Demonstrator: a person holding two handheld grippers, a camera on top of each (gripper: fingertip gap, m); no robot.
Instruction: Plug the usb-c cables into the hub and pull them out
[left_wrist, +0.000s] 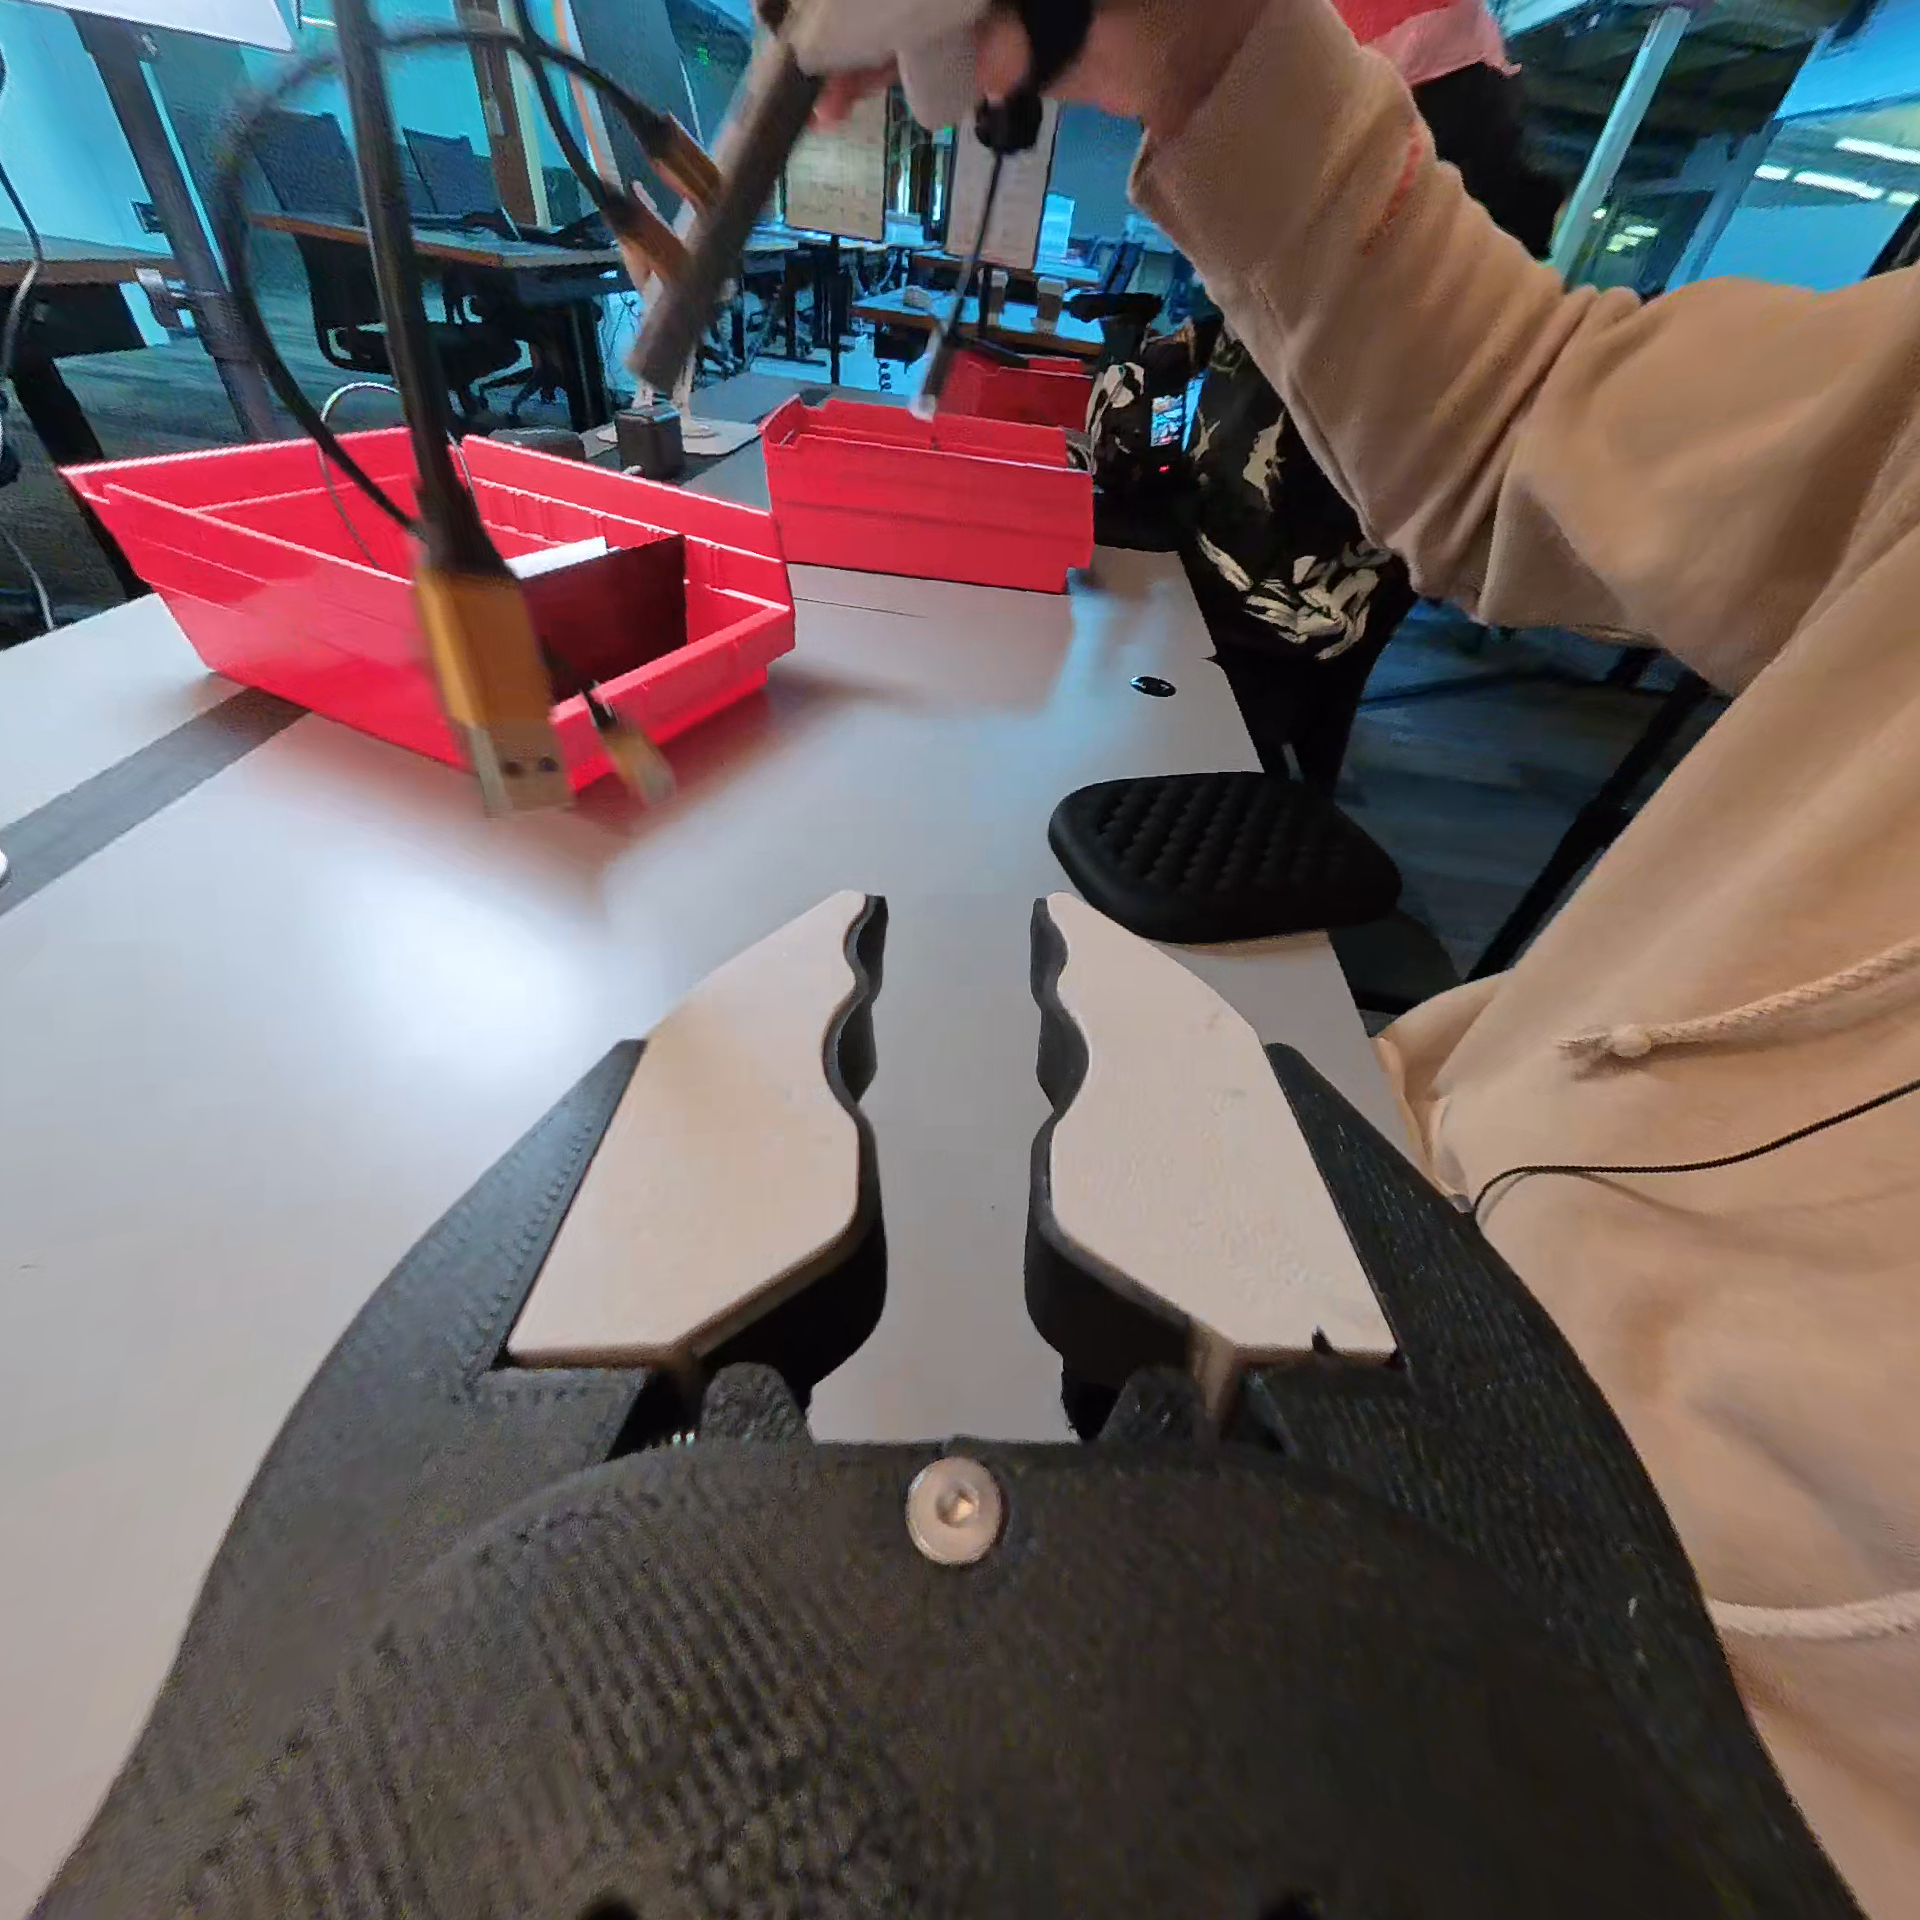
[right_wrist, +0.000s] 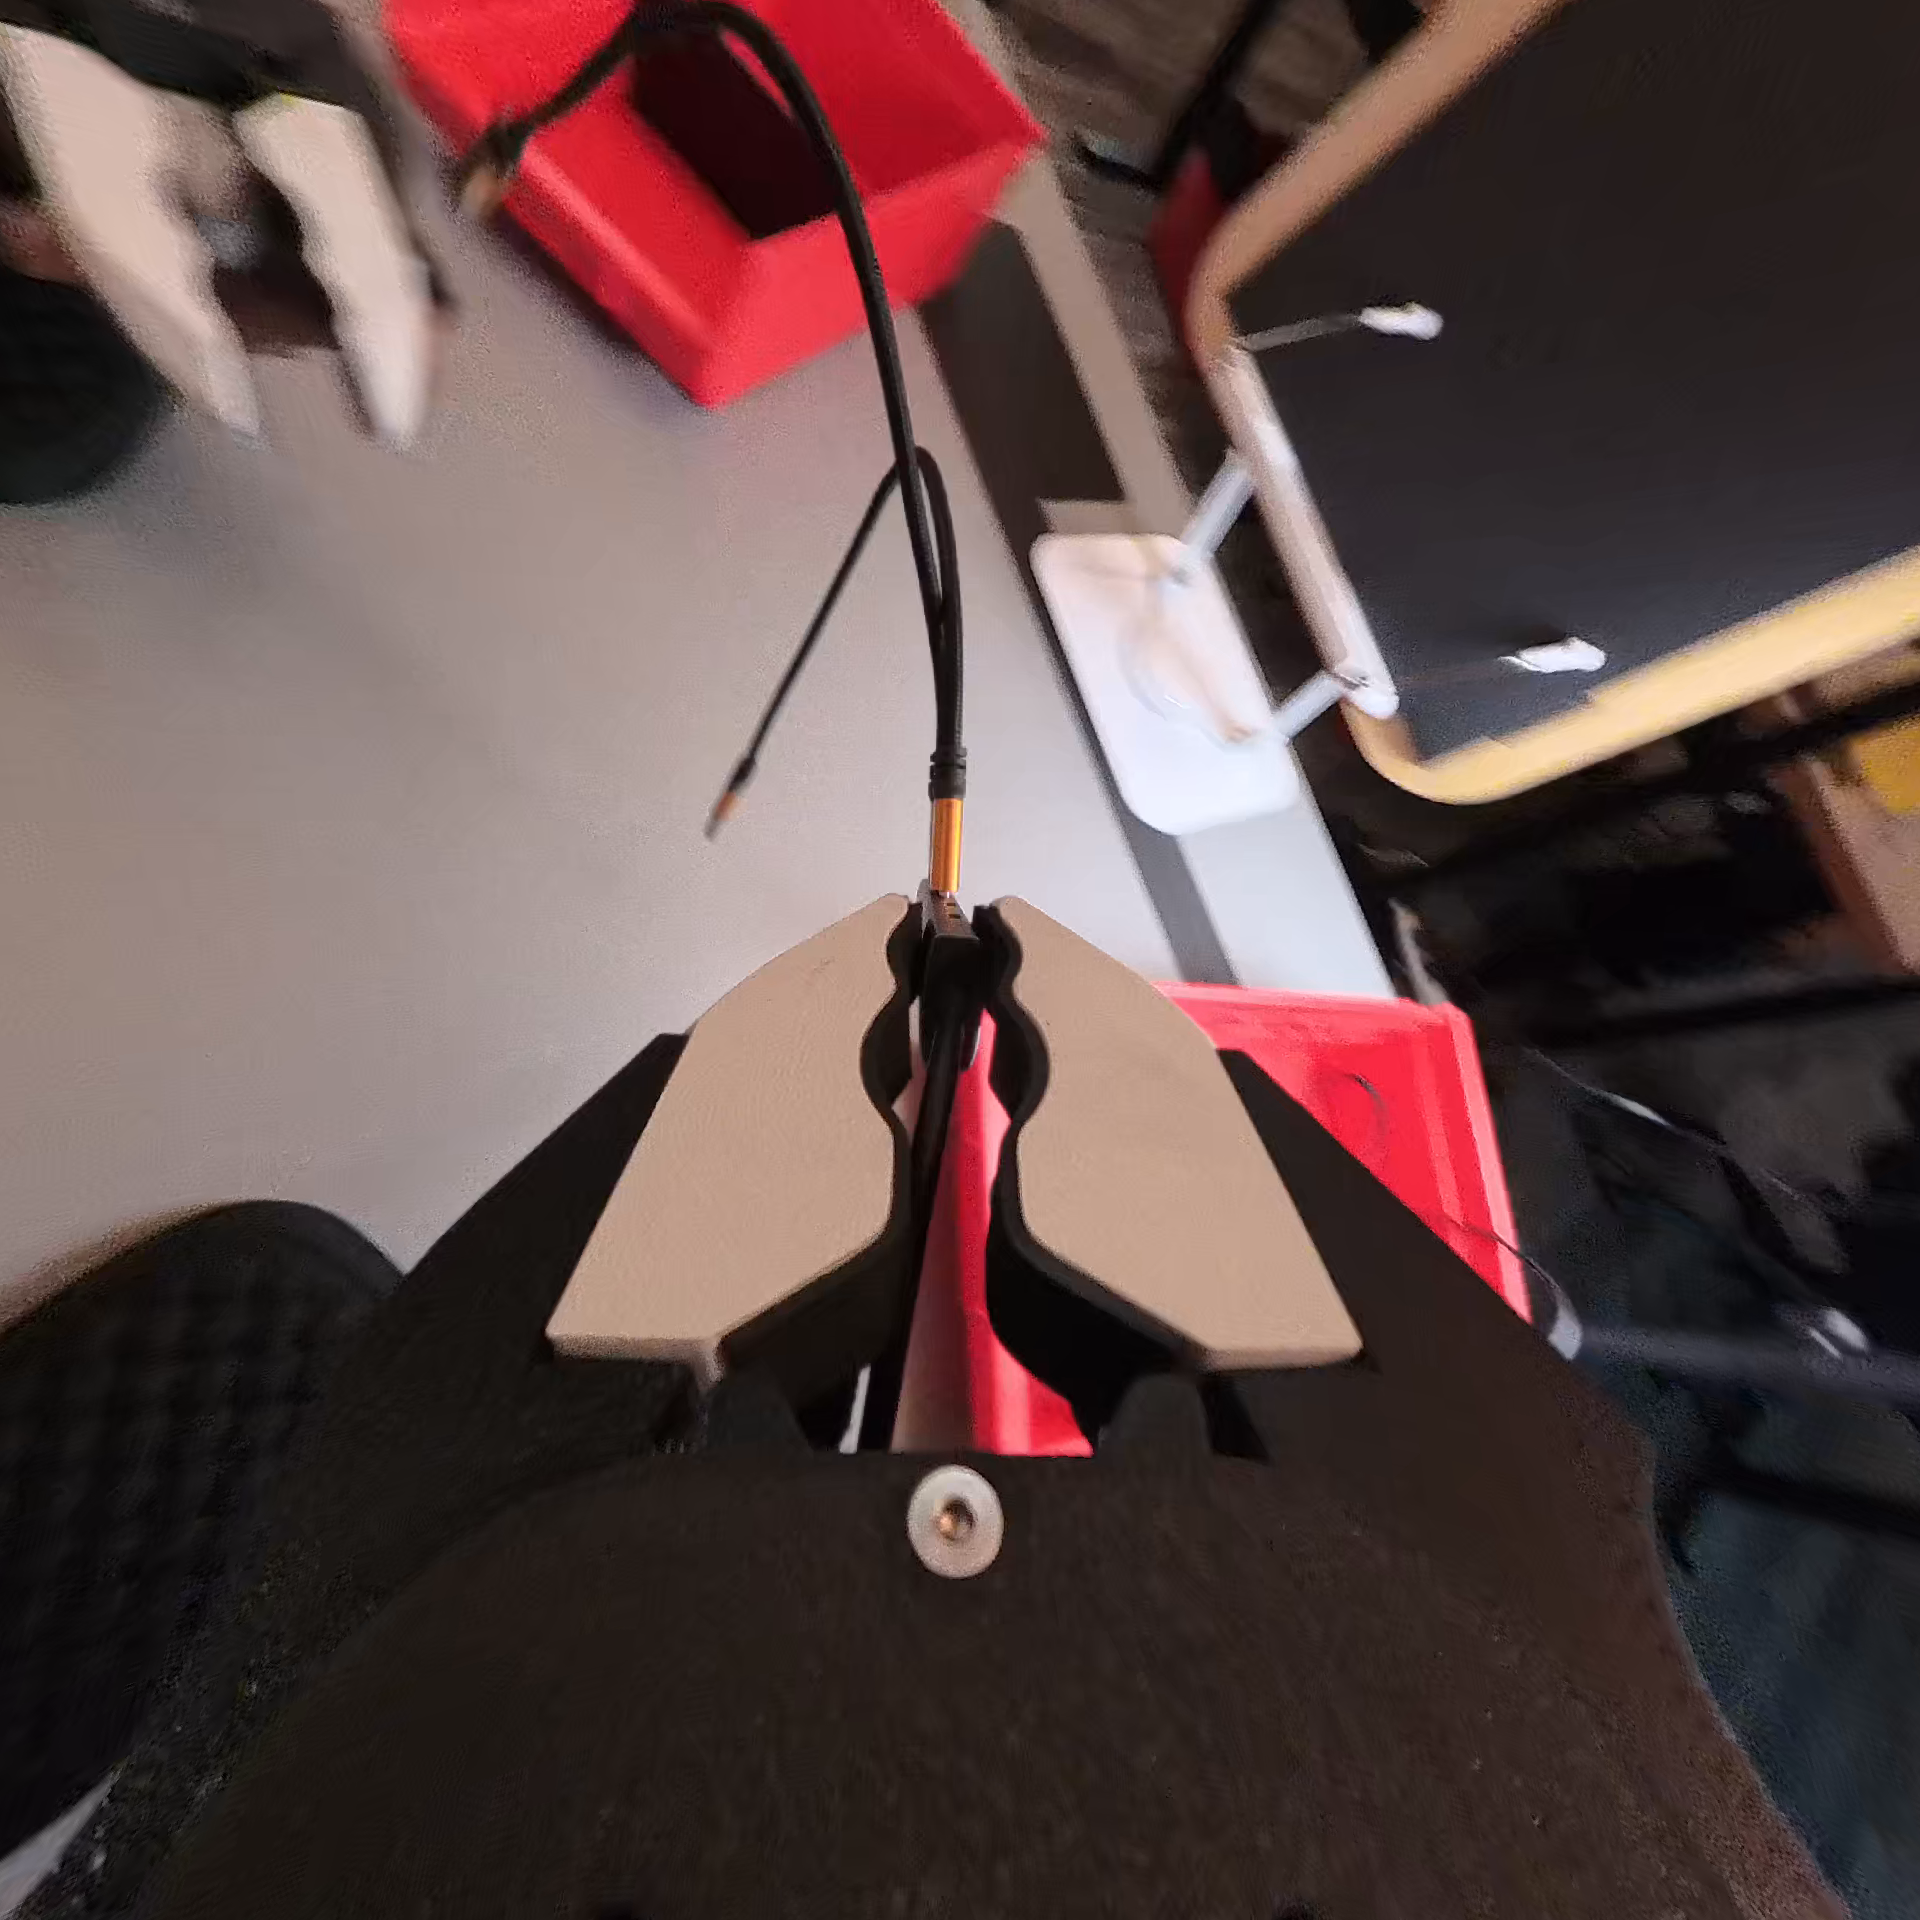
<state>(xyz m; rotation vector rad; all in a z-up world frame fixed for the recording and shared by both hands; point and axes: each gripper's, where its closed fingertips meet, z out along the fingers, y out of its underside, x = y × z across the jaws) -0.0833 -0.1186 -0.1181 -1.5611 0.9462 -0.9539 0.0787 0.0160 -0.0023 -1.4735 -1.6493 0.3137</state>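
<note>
My right gripper (right_wrist: 951, 914) is shut on the dark grey hub (right_wrist: 948, 951), held in the air and seen edge-on. An orange-collared plug (right_wrist: 945, 831) sits in the hub, and its black cable (right_wrist: 904, 436) hangs down. A second cable ends in a loose plug (right_wrist: 727, 805). In the left wrist view the hub (left_wrist: 717, 208) hangs high at the top. Orange-ended cables (left_wrist: 488, 675) dangle from it over the table. My left gripper (left_wrist: 956, 914) is open and empty just above the grey table (left_wrist: 312, 1039). It also shows in the right wrist view (right_wrist: 312, 260).
A large red bin (left_wrist: 644, 623) stands on the table at the left, with a second red bin (left_wrist: 925, 488) farther back. A black textured pad (left_wrist: 1226, 852) lies at the table's right edge. A person's beige sleeve (left_wrist: 1507, 416) fills the right. A white stand (right_wrist: 1174, 665) holds a dark board (right_wrist: 1610, 364). Left tips to right tips: about 25 cm.
</note>
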